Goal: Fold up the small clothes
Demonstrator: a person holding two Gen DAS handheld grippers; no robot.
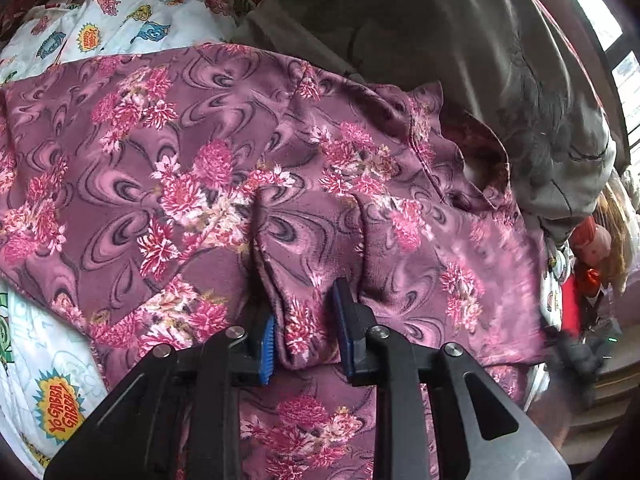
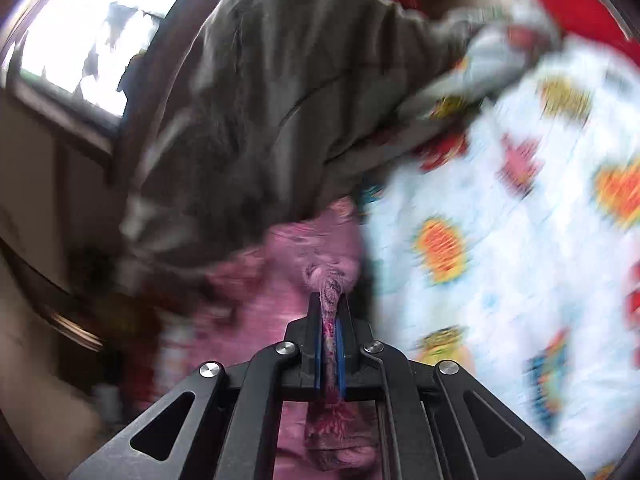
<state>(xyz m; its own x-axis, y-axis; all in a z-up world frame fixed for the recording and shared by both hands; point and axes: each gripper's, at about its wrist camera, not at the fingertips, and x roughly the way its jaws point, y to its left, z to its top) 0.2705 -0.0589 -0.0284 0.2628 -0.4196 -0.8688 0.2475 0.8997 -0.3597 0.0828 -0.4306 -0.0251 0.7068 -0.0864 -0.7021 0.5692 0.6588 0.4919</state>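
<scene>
The left gripper stands narrowly parted, a raised fold of the purple floral garment between its blue pads, which do not press it. The garment spreads from there toward ten o'clock over a white cartoon-print sheet, with a grey garment lying at one o'clock. The right gripper is clamped tight on a bunched edge of the same floral cloth; its view is blurred, though the grey garment seems to lie at eleven o'clock.
</scene>
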